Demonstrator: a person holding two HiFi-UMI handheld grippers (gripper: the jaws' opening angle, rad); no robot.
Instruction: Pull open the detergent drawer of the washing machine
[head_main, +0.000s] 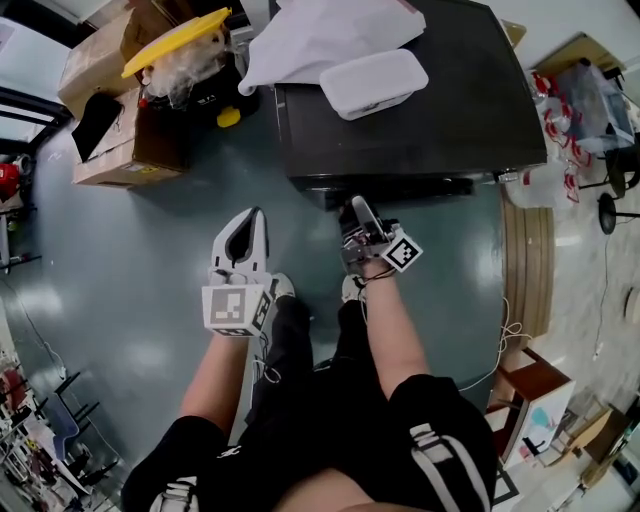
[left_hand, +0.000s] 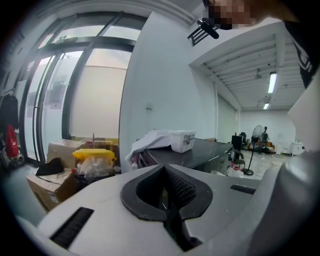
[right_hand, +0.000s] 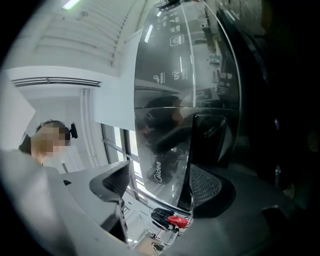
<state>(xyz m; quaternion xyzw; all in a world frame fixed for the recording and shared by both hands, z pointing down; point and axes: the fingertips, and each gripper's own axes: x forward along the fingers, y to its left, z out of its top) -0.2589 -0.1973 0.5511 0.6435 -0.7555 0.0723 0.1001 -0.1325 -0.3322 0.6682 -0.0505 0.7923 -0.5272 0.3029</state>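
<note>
Right claw: your right claw (head_main: 358, 212) is up against the front top edge of the washing machine (head_main: 480, 100), to your left of the front's middle.
Right claw opening: its jaws stand apart (right_hand: 162, 185). A glossy dark panel with a maker's logo, which looks like the drawer front (right_hand: 170, 140), runs between them. The panel's edge lies against the right-hand pad (right_hand: 207, 185), and the other pad sits just beside the panel with a sliver of daylight showing.
Drawer: it is on the machine's front, right where your right claw is. From your head view you cannot tell how far out it stands.
Left claw: your left claw (head_main: 252, 218) is held over the bare floor (head_main: 120, 300), well back from the machine and pointing towards it.
Left claw opening: its tips are pressed together (left_hand: 167, 200) with nothing between them.
On the machine: a white tub (head_main: 373, 82) sits on the dark top, with a white cloth (head_main: 320, 35) beside it.
To your left: cardboard boxes (head_main: 125, 140) stand on the floor beside the machine, with a yellow lid (head_main: 175, 40) among them.
</note>
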